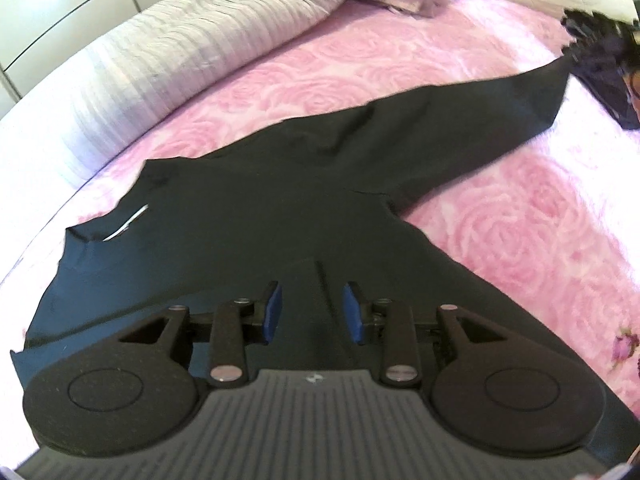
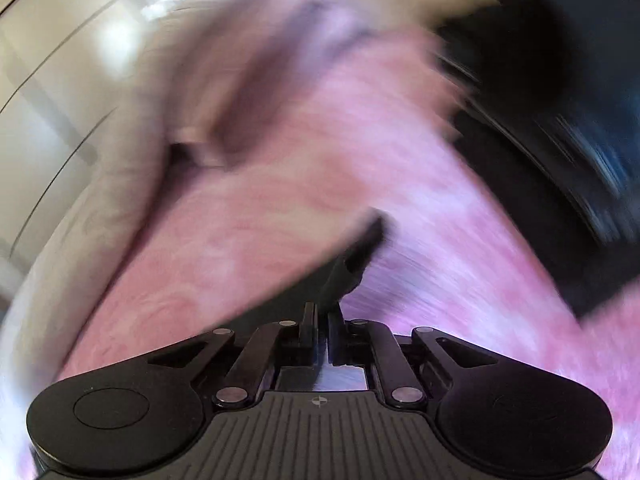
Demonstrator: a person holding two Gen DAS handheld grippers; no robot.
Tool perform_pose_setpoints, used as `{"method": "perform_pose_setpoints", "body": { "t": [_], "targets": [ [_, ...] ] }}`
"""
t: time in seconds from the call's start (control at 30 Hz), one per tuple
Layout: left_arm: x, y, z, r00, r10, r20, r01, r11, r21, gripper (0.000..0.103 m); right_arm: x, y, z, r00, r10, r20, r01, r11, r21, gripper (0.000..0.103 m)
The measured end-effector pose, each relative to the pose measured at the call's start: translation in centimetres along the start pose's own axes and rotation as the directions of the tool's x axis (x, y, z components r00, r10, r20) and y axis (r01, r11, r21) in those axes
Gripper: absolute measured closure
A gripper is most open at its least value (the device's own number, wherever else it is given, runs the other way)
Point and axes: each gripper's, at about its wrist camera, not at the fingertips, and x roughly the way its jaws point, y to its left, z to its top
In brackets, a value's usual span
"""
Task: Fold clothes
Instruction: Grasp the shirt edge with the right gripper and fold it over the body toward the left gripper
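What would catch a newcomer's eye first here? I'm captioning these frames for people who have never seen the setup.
First, the dark long-sleeved garment spread flat across the pink rose-patterned bedspread, one sleeve stretching to the upper right. Next, the left gripper low in that view, its blue-padded fingers apart above the fabric. The right wrist view is heavily blurred, with the right gripper shut on a strip of dark cloth.

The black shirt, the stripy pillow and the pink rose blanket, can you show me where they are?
black shirt (image 1: 256, 236): left wrist view, on the middle of its body.
stripy pillow (image 1: 192, 44): left wrist view, on its ribbed front.
pink rose blanket (image 1: 500, 232): left wrist view, on a bare rose patch right of the shirt.
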Motion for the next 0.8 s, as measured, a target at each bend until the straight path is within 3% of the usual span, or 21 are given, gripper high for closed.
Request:
{"method": "perform_pose_setpoints", "body": {
  "t": [0.1,0.2,0.3,0.4,0.43,0.47,0.63,0.73,0.8],
  "targets": [
    [-1.7,2.2,-2.0,1.000,0.012,0.017,-0.011,0.998,-0.056,0.073,-1.5,9.0,0.0,0.993,0.102,0.067,-0.086,0.976,-0.201,0.099],
    [-4.0,5.5,-5.1,0.999,0.042,0.034,-0.038,0.995,-0.092,0.071,-4.1,20.0,-2.3,0.955,0.277,0.103,-0.211,0.884,-0.416,0.099],
    [-6.6,9.3,-8.7,0.995,0.086,0.045,-0.081,0.990,-0.116,0.069,-7.5,30.7,-8.5,0.865,0.499,0.051,-0.364,0.695,-0.620,0.099],
    [-8.7,13.9,-13.1,0.992,0.126,0.018,-0.121,0.976,-0.179,0.068,-9.3,38.8,-18.7,0.755,0.638,-0.152,-0.517,0.435,-0.738,0.099],
    [-9.3,15.5,-14.6,0.991,0.137,0.007,-0.133,0.970,-0.205,0.068,-8.9,40.3,-22.6,0.742,0.630,-0.232,-0.540,0.355,-0.764,0.099],
    [-9.9,17.0,-16.2,0.989,0.147,-0.004,-0.144,0.963,-0.228,0.068,-8.2,41.2,-25.8,0.742,0.601,-0.297,-0.558,0.307,-0.771,0.099],
    [-11.4,22.6,-22.4,0.983,0.179,-0.036,-0.181,0.933,-0.312,0.067,-4.2,42.7,-36.7,0.770,0.409,-0.490,-0.616,0.277,-0.737,0.099],
    [-11.3,24.2,-24.1,0.983,0.177,-0.044,-0.181,0.917,-0.354,0.067,-4.0,43.7,-37.8,0.789,0.373,-0.488,-0.598,0.282,-0.750,0.099],
    [-11.5,24.8,-24.4,0.984,0.175,-0.028,-0.173,0.911,-0.375,0.067,-4.9,44.7,-37.9,0.798,0.376,-0.471,-0.579,0.264,-0.771,0.099]
  ]
}}
